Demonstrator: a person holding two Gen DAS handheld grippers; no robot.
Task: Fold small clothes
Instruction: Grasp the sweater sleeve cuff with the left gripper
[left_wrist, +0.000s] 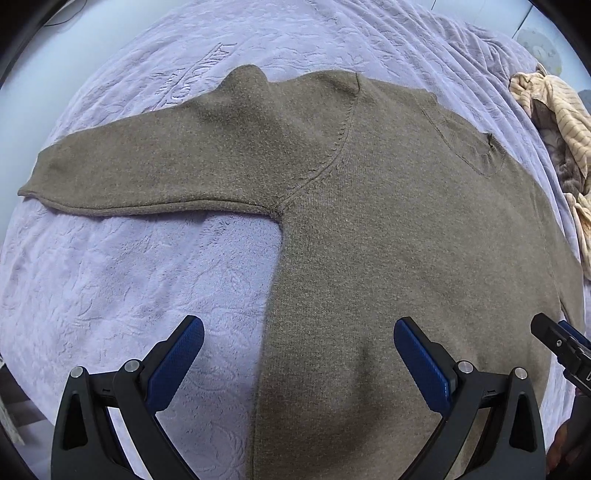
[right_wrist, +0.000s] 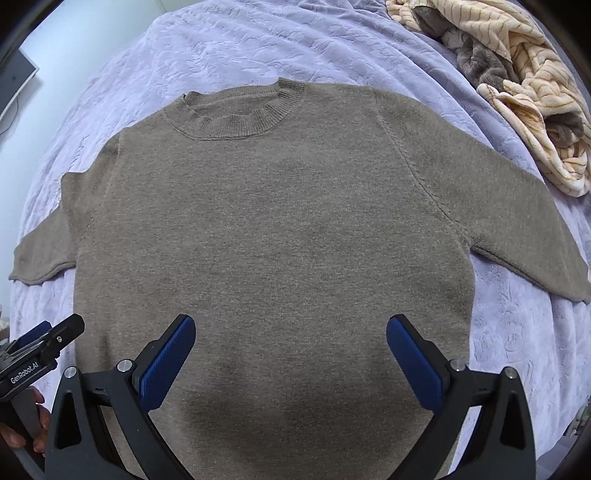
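A lavender embossed bedspread (right_wrist: 229, 48) covers the bed, and a brown knit sweater (right_wrist: 273, 221) lies flat on it, front up, with its ribbed neck (right_wrist: 236, 114) at the far side and its hem toward the near edge. At the left, the sweater's left sleeve (left_wrist: 140, 173) stretches out sideways across the spread, smooth apart from a small bump at the shoulder. The left tool (left_wrist: 299, 354) hovers over the near left edge of the sweater's body, its blue-padded fingers (left_wrist: 177, 365) spread wide with nothing between them; one finger is above bare bedspread, the other above the knit. Just to its right, the right tool (right_wrist: 291, 354) hangs over the near middle of the sweater, jaws likewise wide apart and empty. Each tool shows at the edge of the other's view, so the two are close beside each other. Farther right, the other sleeve (right_wrist: 517, 221) runs out toward the bed's right side. At the far right, a crumpled pile of cream striped and grey clothes (right_wrist: 517, 85) sits apart from the sweater.
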